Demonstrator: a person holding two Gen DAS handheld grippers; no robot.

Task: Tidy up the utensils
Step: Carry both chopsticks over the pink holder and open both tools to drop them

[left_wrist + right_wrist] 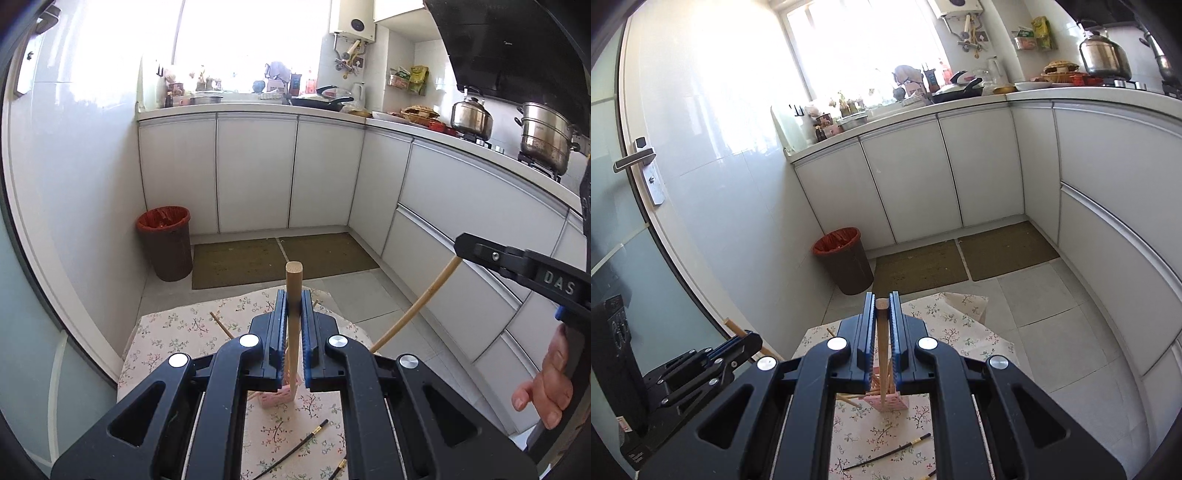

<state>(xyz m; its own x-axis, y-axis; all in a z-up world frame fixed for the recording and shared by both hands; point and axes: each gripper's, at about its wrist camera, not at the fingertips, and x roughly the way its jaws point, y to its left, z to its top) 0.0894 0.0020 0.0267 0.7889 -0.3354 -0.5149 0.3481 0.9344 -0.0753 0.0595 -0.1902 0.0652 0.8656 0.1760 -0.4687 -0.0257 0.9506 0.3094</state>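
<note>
A pink holder (277,398) stands on a floral-cloth table (173,343), and everything here is placed from it. The left gripper (294,314) is pinched on a thick wooden stick (294,295) that rises upright from the holder, its cut end showing above the jaws. The right gripper (882,325) is likewise clamped on a light wooden chopstick (882,354) whose lower end reaches down to the holder (891,402); in the left view this chopstick (413,306) slants up to the right from the holder into the right gripper (460,251). More wooden sticks (849,399) lean out of the holder to its left. A black chopstick (295,448) lies flat on the cloth nearer the camera than the holder, apart from it, with the end of another one (341,467) beside it. One wooden chopstick (221,325) lies on the cloth behind and left of the holder. Well beyond the holder, on the floor, stands a brown bin (166,243) with a red liner, next to green mats (280,258) and white cabinets (255,173).
</note>
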